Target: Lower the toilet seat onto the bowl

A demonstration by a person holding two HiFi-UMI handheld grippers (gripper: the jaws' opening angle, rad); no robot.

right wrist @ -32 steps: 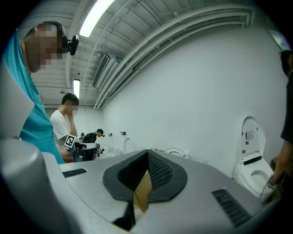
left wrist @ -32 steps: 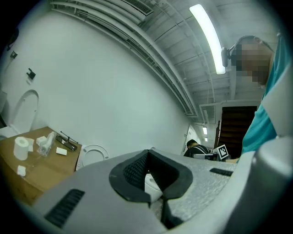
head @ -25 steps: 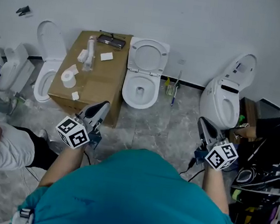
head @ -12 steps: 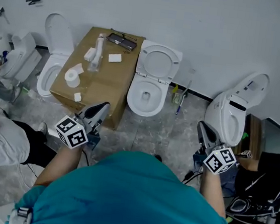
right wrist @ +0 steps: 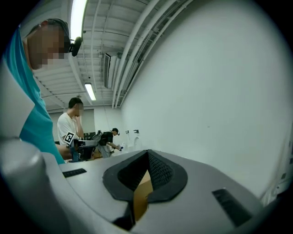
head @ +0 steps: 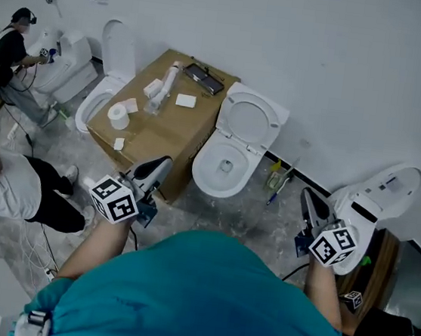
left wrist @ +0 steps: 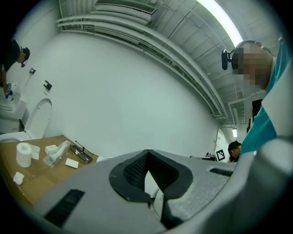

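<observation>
Head view: left claw (head: 162,163) and right claw (head: 307,193) clenched empty, raised toilet seat (head: 232,120) ahead between them, untouched.

The grey floor (head: 254,216) carries a cardboard box (head: 167,134) and an open toilet (head: 231,152) beside it. A paper roll (head: 118,114) tops the box.

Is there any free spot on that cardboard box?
The box top is bare on the side nearest the open toilet, in front of the white card. Its other side is crowded: paper roll, wrapped tube, small scraps.
</observation>
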